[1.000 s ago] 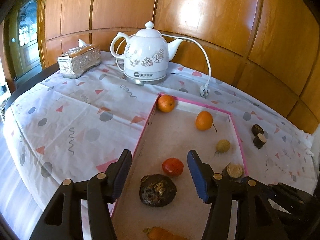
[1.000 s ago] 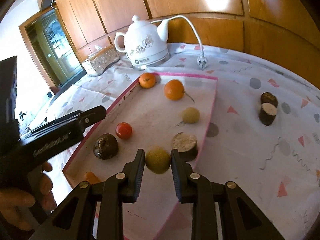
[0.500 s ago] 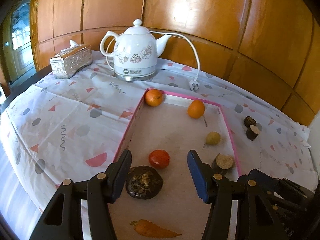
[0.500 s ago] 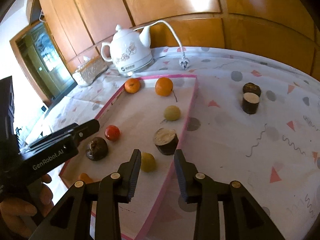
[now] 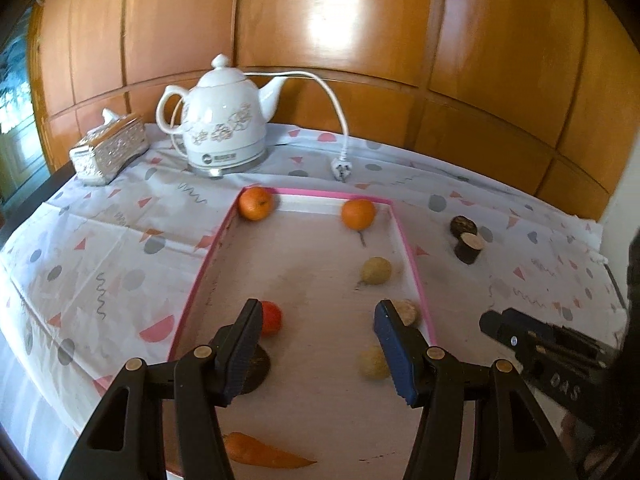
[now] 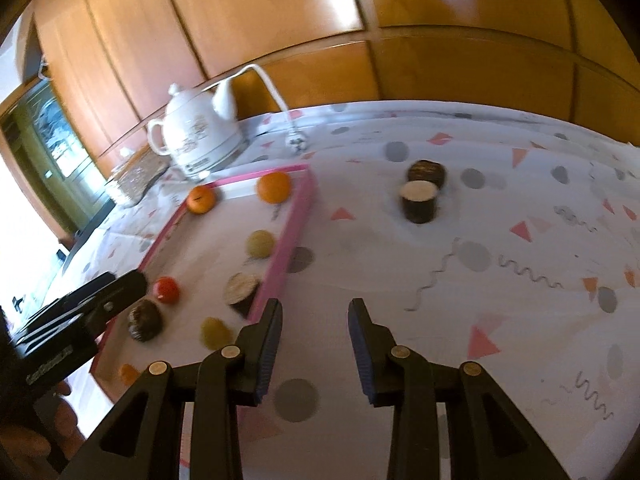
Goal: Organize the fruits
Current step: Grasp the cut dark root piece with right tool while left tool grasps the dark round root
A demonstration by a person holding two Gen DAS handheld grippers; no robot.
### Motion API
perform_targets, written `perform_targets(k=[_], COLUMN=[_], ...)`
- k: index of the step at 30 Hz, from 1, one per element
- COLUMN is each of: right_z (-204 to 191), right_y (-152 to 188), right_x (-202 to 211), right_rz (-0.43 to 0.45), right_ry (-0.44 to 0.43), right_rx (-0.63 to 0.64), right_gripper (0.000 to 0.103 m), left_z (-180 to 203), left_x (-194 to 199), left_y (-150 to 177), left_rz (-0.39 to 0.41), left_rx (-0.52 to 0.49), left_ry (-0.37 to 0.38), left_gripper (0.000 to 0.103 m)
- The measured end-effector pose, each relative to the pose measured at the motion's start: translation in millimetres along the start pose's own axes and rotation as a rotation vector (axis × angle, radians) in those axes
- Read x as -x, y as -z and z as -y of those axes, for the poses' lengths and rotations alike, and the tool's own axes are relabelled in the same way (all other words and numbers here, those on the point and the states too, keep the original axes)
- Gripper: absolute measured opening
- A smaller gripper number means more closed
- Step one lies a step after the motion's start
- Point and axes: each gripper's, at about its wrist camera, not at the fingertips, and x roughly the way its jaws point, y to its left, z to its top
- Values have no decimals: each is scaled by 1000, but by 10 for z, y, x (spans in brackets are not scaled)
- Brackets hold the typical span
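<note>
The right hand-held gripper [image 6: 314,330] has just let go of the small yellow-green round fruit [image 6: 215,332]: a second ago that fruit sat between its pads, the jaws have since been opening, and now they stand narrowly apart with nothing between them, hanging over the patterned white tablecloth on the surface [image 6: 500,240] just outside the pink-rimmed shallow white tray [image 6: 294,216]. The fruit lies inside the tray near its right rim, close to a dark cut stump-like piece [image 6: 242,290]. Judging from this, one placement is finished, and the two dark cylindrical pieces [image 6: 420,200] left well outside the tray to its right look like the next candidates. The left hand-held gripper [image 5: 316,344] hovers over the tray's near end, its jaws moderately wide and empty, having drawn back so the small red round fruit [image 5: 272,318] and a dark lumpy item [image 5: 256,368] now sit partly behind its left finger. Two orange citrus fruits [image 5: 358,214] rest at the tray's far rim.
</note>
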Motion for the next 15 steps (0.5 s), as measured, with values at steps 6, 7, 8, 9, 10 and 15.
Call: perform_targets(k=[6,7,8,9,10,15], right_z=[249,280,324,354,384,570], right_y=[-77,-89,-109,-128,-152,-354], right_x=[-10,-21,-38,-53,-75,-241], right_rz=[9,9,8,7,8,14], right_ry=[55,63,74,83,93,139], right_rx=[-33,-37,-40,-39,-38,-53], right_gripper=[34,34,36,38,43,53], left_z=[163,181,203,217,237,318], left_x=[-14,-23,-32,-37,-47,-106], left_y=[3,1,-4,-8,-13,-54], left_rz=[-6,-8,-9,-10,-12,-23], left_rx=[-44,-48,-52,-56,-60,-73], left_ry=[17,19,25,29,34,65], left_gripper=[59,59,59,59,59,59])
